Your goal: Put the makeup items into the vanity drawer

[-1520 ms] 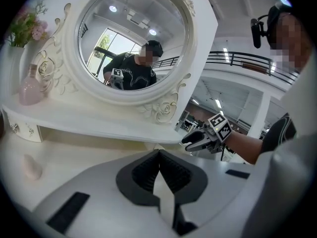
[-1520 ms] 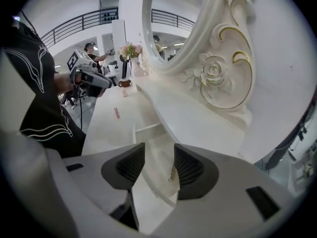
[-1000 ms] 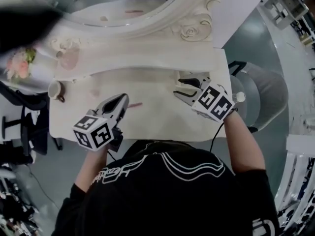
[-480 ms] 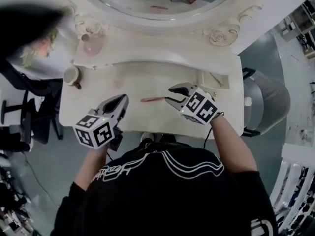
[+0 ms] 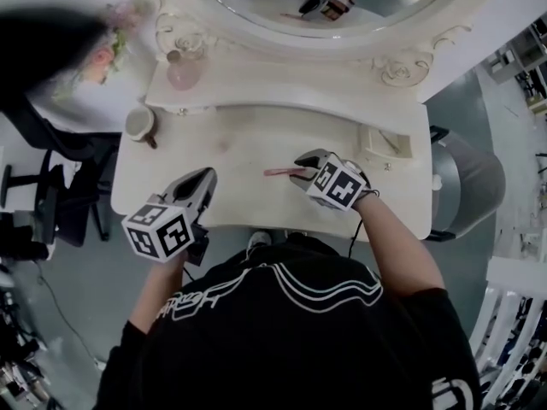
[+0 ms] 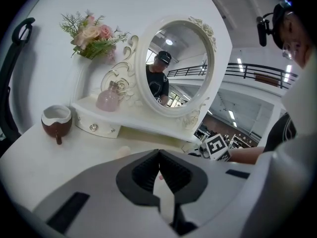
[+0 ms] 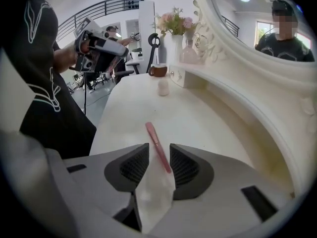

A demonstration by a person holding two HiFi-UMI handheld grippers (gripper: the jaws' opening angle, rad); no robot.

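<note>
A thin pink makeup stick [image 5: 278, 172] lies flat on the white vanity top [image 5: 248, 199]. My right gripper [image 5: 301, 171] has come to its right end. In the right gripper view the stick [image 7: 154, 138] runs forward from between the jaws of that gripper [image 7: 159, 150]. It lies near the right pad, with a gap on its left. The jaws are opening and do not press it. A small pale round item [image 5: 224, 145] sits farther left. The open drawer [image 5: 382, 141] is at the table's right. My left gripper [image 5: 208, 175] hovers shut and holds nothing over the front left edge.
A brown and white cup [image 5: 141, 124] stands at the table's left end. A pink bottle [image 5: 183, 73] and flowers [image 5: 111, 45] are on the raised shelf below the oval mirror [image 5: 325, 7]. A grey chair [image 5: 466, 186] is beside the table's right end.
My right gripper has moved left from near the drawer to the pink stick, and its jaws have narrowed around the stick's end. The left gripper has stayed put.
</note>
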